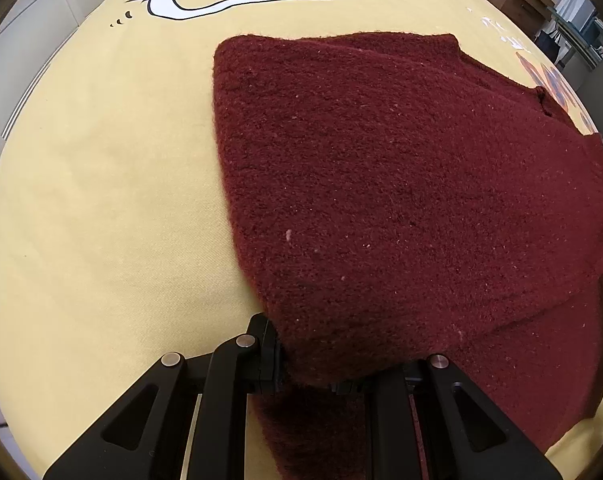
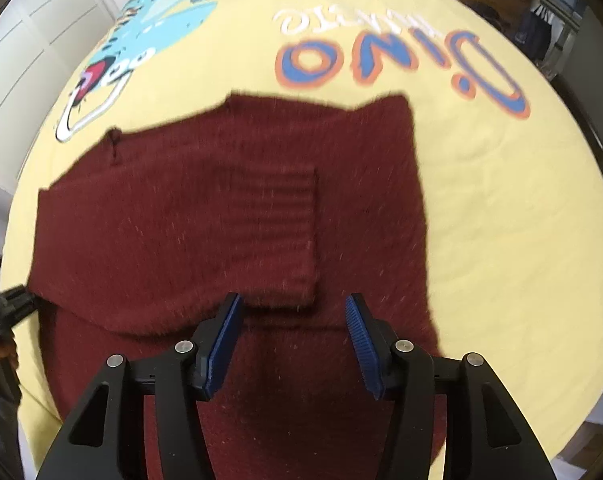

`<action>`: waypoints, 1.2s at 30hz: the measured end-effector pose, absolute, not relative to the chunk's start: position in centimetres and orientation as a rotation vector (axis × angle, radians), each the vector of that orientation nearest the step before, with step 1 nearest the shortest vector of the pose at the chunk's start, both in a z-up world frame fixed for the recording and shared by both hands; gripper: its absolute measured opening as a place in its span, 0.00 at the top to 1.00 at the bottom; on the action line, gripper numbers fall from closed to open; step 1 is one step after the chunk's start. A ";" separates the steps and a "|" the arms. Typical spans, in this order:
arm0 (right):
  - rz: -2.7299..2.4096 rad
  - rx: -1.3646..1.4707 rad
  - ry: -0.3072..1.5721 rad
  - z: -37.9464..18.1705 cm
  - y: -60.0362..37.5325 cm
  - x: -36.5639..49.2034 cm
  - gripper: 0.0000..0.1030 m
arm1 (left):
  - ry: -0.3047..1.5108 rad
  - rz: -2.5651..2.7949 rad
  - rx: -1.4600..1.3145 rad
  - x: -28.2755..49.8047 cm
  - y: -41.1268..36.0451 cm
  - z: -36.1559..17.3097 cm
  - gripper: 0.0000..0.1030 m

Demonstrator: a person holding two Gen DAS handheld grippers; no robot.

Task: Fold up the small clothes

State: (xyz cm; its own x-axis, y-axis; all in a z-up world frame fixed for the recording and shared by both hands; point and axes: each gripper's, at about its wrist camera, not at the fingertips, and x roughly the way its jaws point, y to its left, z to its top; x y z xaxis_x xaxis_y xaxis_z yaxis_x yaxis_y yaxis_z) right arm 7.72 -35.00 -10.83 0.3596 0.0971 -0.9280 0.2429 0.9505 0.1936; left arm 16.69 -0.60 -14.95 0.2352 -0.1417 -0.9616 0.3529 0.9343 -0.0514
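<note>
Left gripper [image 1: 301, 364] clamped on the maroon knit sweater's [image 1: 401, 200] near-left corner, right gripper [image 2: 293, 344] jaws apart and holding nothing above its ribbed cuff [image 2: 277, 236], sweater partly folded mid-surface on yellow dinosaur-print cloth [image 1: 101, 200].

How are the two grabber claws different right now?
The left gripper is shut on the dark red sweater, pinching a fold of it. The right gripper is open and holds nothing. The right gripper's blue pads show plainly; the left gripper's are hidden by the cloth. Both point down over the sweater on the yellow sheet.
</note>
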 end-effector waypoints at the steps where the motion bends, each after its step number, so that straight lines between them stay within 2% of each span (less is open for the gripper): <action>1: -0.098 0.325 1.199 -10.5 -35.2 8.1 0.44 | 1.291 -0.341 0.192 16.5 -0.8 -14.8 0.86; 13: -0.096 0.300 1.330 -15.7 -33.4 13.3 0.39 | 1.288 -0.333 0.195 16.1 -1.5 -14.9 0.86; 15: -0.056 0.307 1.326 -15.4 -32.8 13.0 0.52 | 1.289 -0.334 0.194 16.1 -0.5 -15.1 0.86; 16: -0.040 0.300 1.321 -15.2 -32.5 12.9 0.67 | 1.287 -0.333 0.187 16.0 -0.4 -15.0 0.86; 17: -0.012 0.296 1.314 -15.0 -32.2 12.8 0.78 | 1.287 -0.331 0.180 16.0 -0.4 -14.7 0.86; 19: 0.002 0.273 1.287 -14.2 -31.8 12.5 0.81 | 1.287 -0.331 0.164 15.9 -0.3 -14.2 0.87; 24: -0.032 0.223 1.165 -11.0 -32.5 11.5 0.83 | 1.276 -0.339 0.175 15.4 -0.3 -13.6 0.87; 28: -0.082 0.158 1.137 -9.9 -33.6 11.6 0.83 | 1.278 -0.342 0.194 15.3 -0.7 -13.8 0.87; 36: -0.138 0.044 1.215 -15.4 -32.5 12.7 0.81 | 1.271 -0.324 0.238 15.1 -1.5 -14.2 0.85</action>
State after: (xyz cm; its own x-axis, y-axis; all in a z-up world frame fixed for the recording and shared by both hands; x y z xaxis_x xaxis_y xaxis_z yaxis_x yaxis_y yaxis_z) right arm 12.74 -32.51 -15.35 0.3411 -0.0824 -0.9364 0.1295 0.9908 -0.0400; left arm 15.10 -1.49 -14.20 0.2600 -0.1058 -0.9598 0.3664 0.9304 -0.0033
